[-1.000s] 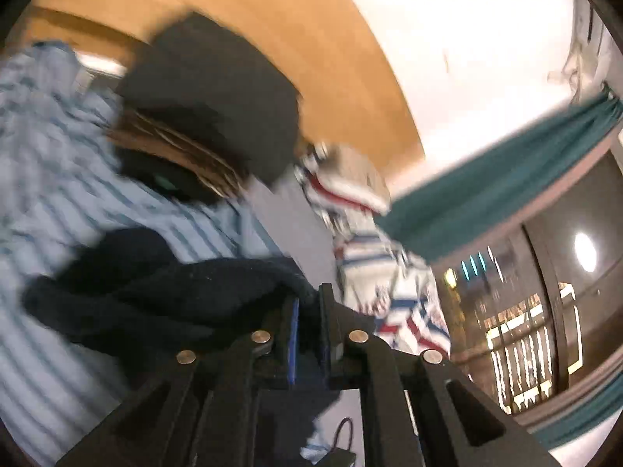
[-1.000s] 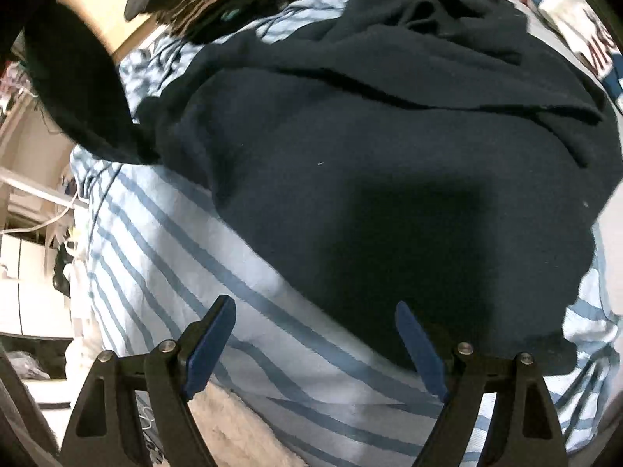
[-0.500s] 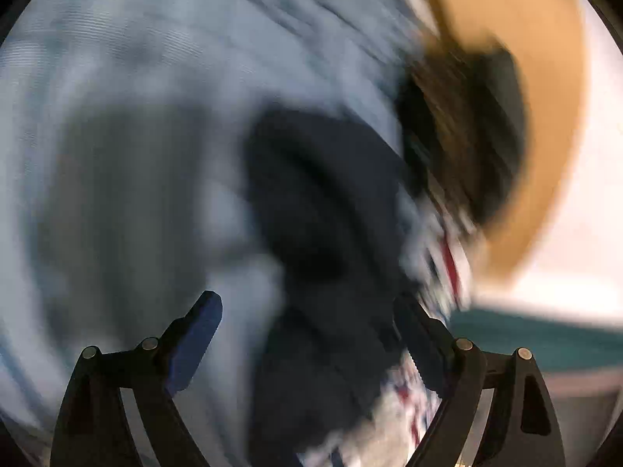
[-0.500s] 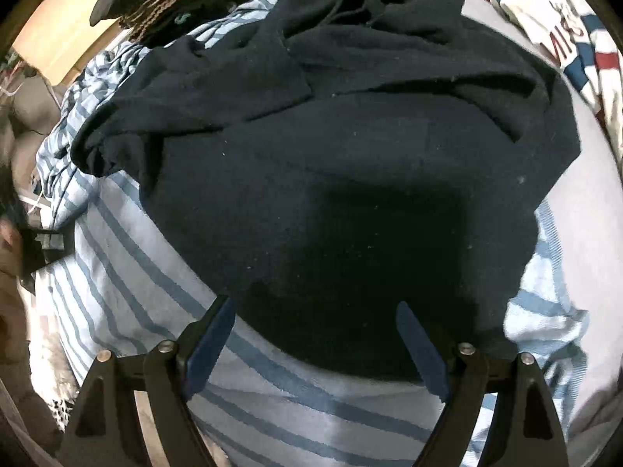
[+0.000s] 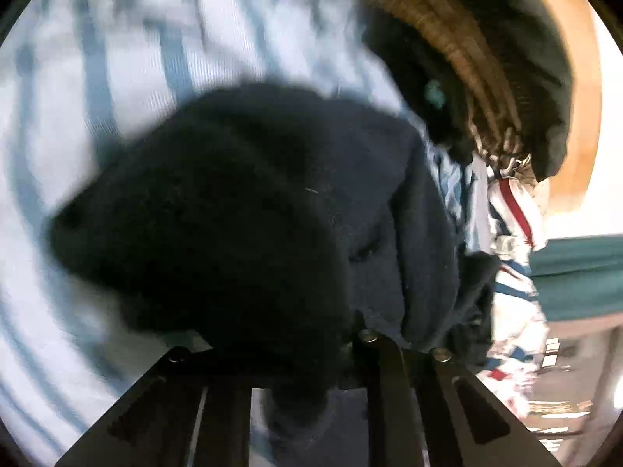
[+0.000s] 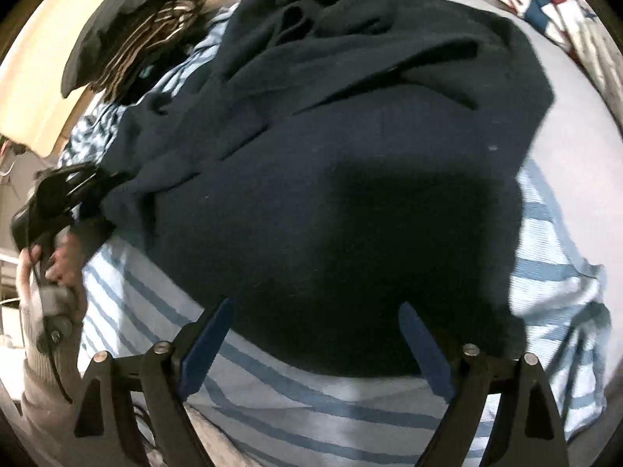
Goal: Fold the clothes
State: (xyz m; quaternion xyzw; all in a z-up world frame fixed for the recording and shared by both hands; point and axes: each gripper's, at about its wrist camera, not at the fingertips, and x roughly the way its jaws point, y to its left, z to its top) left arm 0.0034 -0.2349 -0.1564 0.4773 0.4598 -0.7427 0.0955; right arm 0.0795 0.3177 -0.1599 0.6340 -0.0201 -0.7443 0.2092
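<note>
Between just-closing left gripper (image 5: pixel 307 354) jaws, dark navy garment (image 6: pixel 350 179).

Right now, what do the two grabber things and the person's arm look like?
Both are black frames with round silver bolts. The right gripper has two flat blue pads. The left gripper looks black and chunky from the right wrist view, with a grey handle piece below. The person wears a ribbed beige knit sleeve.

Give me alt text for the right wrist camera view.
A dark navy garment lies rumpled on a blue-and-white striped sheet, with the right gripper open above its near edge. At far left, the left gripper pinches the garment's corner.
</note>
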